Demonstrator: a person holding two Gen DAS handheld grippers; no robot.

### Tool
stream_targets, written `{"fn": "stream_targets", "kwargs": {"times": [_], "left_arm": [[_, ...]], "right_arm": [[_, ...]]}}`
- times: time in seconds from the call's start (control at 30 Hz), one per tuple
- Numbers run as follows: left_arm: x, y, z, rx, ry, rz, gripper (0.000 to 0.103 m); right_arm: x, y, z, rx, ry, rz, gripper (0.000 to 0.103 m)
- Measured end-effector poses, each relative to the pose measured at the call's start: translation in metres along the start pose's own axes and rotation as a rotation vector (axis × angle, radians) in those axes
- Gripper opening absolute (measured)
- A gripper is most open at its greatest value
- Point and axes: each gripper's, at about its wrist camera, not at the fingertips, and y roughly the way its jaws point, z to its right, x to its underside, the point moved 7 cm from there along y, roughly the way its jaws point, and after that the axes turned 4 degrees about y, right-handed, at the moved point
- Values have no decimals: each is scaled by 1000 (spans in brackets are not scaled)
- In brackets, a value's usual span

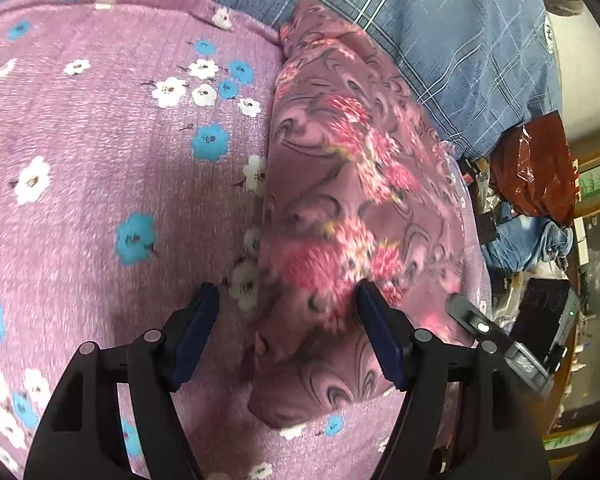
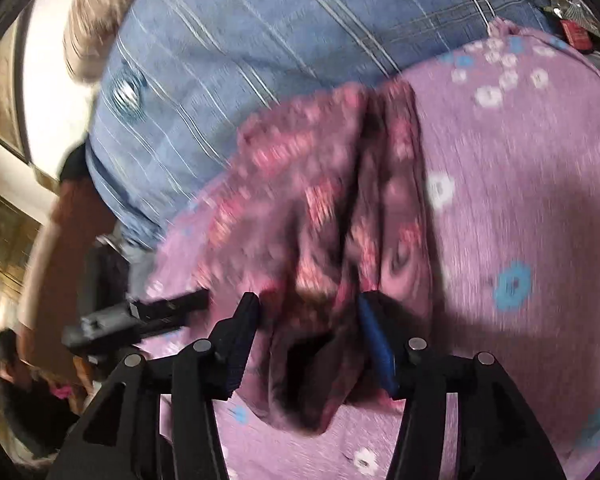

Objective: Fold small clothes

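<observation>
Both fingers of the left hand-held gripper (image 1: 288, 332) are seen spread wide in the left wrist view, with nothing clamped between them. Between and beyond the blue pads, the near end of a small pink floral garment (image 1: 340, 200) is seen lying on a purple bedspread (image 1: 100, 140) printed with white and blue flowers. The garment is laid lengthwise away from the camera, and its right pad-side edge is touched or nearly touched by the right finger; which of the two cannot be told. A blue checked quilt (image 1: 440, 40) is seen behind the bedspread. At the right edge a red plastic bag (image 1: 540, 168), a heap of blue denim (image 1: 528, 240) and a dark box (image 1: 548, 312) bearing faint, unreadable marks are found. A grey tool tip, taken for part of the right hand-held gripper (image 1: 476, 320), is caught just beside the garment. No legible brand or label is shown.

In the right wrist view, heavily blurred, the right hand-held gripper (image 2: 308, 336) is held open over the garment (image 2: 340, 220), whose bunched folds are lodged between the two fingers without being pinched. The bedspread (image 2: 520, 180) is spread beneath, the quilt (image 2: 240, 40) behind. The left hand-held gripper (image 2: 148, 316) is glimpsed at the left. A red tag (image 2: 576, 34) is seen top right, its writing unreadable.
</observation>
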Motion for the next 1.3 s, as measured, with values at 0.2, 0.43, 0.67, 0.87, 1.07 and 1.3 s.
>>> {"fn": "stream_targets", "kwargs": {"times": [0.2, 0.43, 0.67, 0.87, 1.07, 1.3], "left_arm": [[19, -15, 15, -30, 65, 25, 71], [37, 1, 17, -105, 136, -24, 71], [32, -8, 17, -36, 86, -13, 71], [27, -22, 12, 31, 97, -3, 71], [-36, -34, 2, 29, 70, 68, 71], [-97, 9, 2, 47, -6, 24, 71]], "right_arm": [[-24, -59, -35, 16, -158, 236, 7], [-2, -29, 30, 134, -1, 77, 10], [-30, -47, 5, -3, 50, 219, 50], [-26, 8, 9, 165, -77, 95, 37], [-84, -19, 7, 83, 22, 196, 49], [-142, 47, 27, 103, 153, 132, 56]]}}
